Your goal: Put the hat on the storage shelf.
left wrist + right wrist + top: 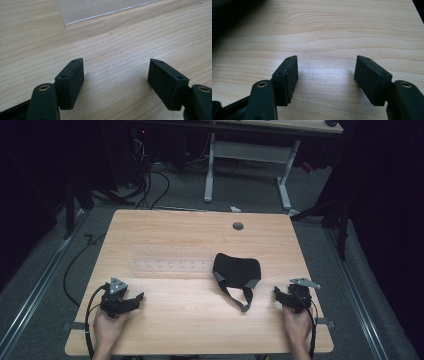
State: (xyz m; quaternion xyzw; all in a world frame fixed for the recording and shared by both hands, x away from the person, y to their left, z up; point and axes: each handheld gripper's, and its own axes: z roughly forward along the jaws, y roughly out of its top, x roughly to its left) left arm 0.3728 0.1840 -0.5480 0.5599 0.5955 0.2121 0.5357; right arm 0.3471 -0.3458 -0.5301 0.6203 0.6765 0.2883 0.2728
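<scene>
A black eye mask (237,268) lies on the wooden table (175,232), right of centre, and its grey strap (243,297) loops toward the near edge. My left gripper (136,299) rests near the front left corner, held by a hand. Its jaws stand open over bare wood in the left gripper view (116,75). My right gripper (278,293) sits near the front right, just right of the strap, and is also open with nothing between its pads (327,72). A dark blurred shape (229,17) fills the top left corner of the right gripper view.
A clear plastic strip (170,265) lies flat across the table's middle, left of the mask; its corner shows ahead of the left jaws (100,8). A grey grommet (238,226) sits near the far edge. Beyond the table are a white desk frame (209,170) and floor cables (150,190).
</scene>
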